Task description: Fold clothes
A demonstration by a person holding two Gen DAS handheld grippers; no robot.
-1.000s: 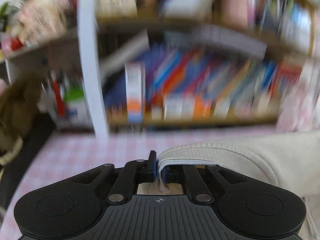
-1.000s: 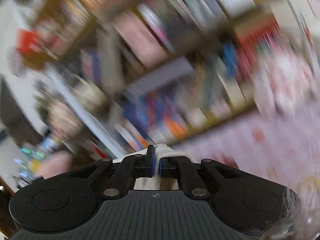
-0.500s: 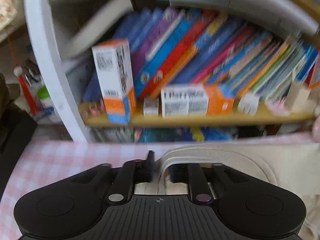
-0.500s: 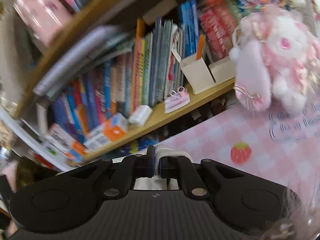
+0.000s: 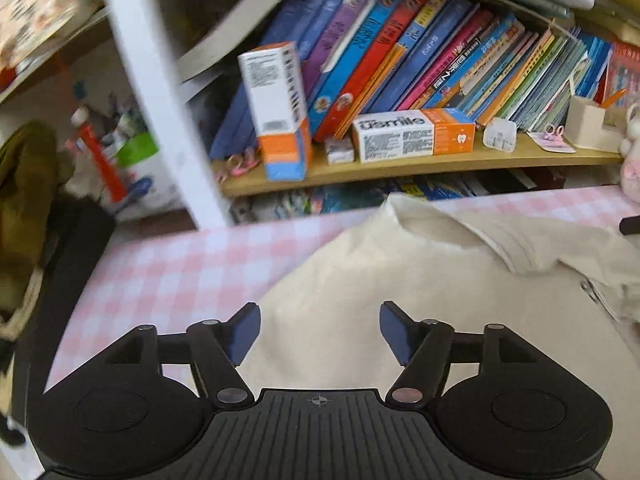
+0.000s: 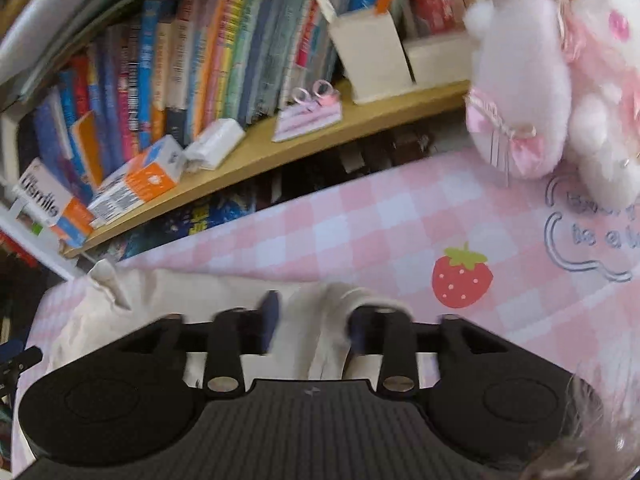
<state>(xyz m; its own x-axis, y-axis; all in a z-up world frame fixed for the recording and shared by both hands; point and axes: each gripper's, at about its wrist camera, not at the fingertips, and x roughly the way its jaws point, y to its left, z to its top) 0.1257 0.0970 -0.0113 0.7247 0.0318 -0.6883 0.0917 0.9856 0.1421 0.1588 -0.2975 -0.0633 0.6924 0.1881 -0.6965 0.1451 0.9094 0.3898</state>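
Just ahead of left hand-held gripper (image 5: 318, 334), spread wide: soft cream garment (image 5: 400, 300), ribbed collar, on pink gingham desk (image 5: 168, 268); right hand-held gripper (image 6: 316, 320) parted over rumpled fabric.

Your right tongs (image 6: 314, 322) blurred at the tips, cream garment (image 5: 400, 300) cut off by your left view's right edge, plush toy (image 6: 560, 80) cropped.

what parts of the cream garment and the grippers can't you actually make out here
- Cream knit garment: left wrist view, near part hidden under the left hand-held gripper; right side cut by the frame edge.
- Right hand-held gripper: right wrist view, fingers motion-blurred, so contact with the cloth is unclear.
- Garment's fold state: neither view shows it whole.
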